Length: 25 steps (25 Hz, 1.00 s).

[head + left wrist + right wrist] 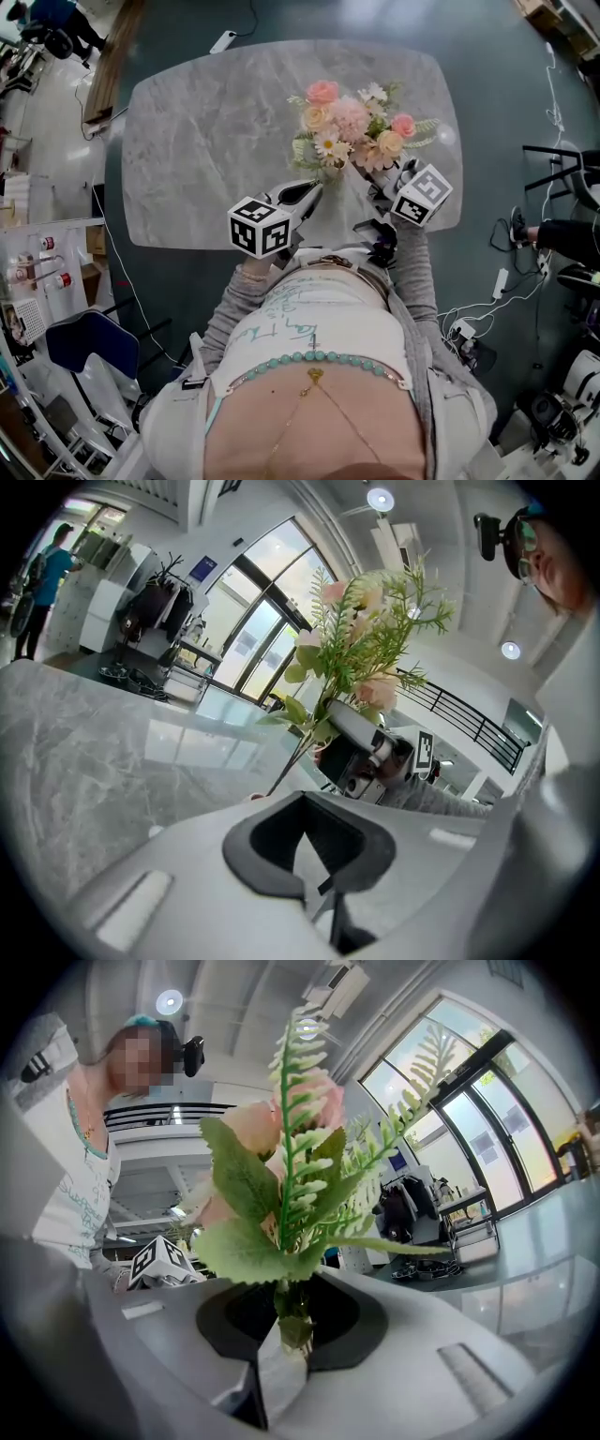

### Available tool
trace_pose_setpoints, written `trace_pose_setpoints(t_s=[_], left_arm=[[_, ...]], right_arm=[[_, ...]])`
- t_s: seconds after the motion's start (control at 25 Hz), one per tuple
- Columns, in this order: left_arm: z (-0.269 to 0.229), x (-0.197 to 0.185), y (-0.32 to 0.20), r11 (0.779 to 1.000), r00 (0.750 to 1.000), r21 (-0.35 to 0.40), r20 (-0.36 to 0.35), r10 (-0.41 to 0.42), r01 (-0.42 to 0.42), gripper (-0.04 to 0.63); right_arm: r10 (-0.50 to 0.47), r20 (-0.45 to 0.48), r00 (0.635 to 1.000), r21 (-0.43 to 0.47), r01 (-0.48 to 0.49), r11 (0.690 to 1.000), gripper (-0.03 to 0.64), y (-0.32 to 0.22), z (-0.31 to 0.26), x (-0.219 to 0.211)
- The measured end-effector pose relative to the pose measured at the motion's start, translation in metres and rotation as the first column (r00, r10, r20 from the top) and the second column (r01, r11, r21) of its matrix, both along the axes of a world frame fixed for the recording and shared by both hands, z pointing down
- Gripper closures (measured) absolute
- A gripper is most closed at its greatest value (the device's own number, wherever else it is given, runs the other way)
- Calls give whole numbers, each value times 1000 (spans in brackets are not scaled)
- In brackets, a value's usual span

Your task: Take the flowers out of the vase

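With the right gripper [286, 1321] pinched shut on the flowers' [352, 122] stems [292, 1302], lifting-out is in hand; next, probably a straight upward pull.

I am standing in what is looking like a big open lab or studio hall, not a home. Daylight is pouring in through tall glazed doors [253, 630], and round ceiling lamps [380, 497] are shining high overhead. A railed upper gallery [469, 719] is running along one wall. Cables [466, 314] are trailing over the dark floor [487, 112] beside a grey marble-look table [187, 141]. Dark coats are hanging on a rack [155, 607], and a person in a blue top [52, 569] is standing by white cabinets [94, 611].
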<state>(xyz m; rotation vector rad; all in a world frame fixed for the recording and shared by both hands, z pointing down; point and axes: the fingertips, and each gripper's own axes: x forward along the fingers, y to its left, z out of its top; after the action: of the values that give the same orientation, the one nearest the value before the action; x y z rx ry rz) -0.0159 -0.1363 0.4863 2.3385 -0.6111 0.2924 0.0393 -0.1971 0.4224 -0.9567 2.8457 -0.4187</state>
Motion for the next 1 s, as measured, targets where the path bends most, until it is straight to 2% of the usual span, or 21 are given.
trace_pose_setpoints(t_s=[1.0], left_arm=[[0, -5, -14, 1000, 1000, 9, 10, 3, -3, 595]], right_arm=[[-5, -9, 1000, 62, 6, 998, 528, 5, -43, -9]])
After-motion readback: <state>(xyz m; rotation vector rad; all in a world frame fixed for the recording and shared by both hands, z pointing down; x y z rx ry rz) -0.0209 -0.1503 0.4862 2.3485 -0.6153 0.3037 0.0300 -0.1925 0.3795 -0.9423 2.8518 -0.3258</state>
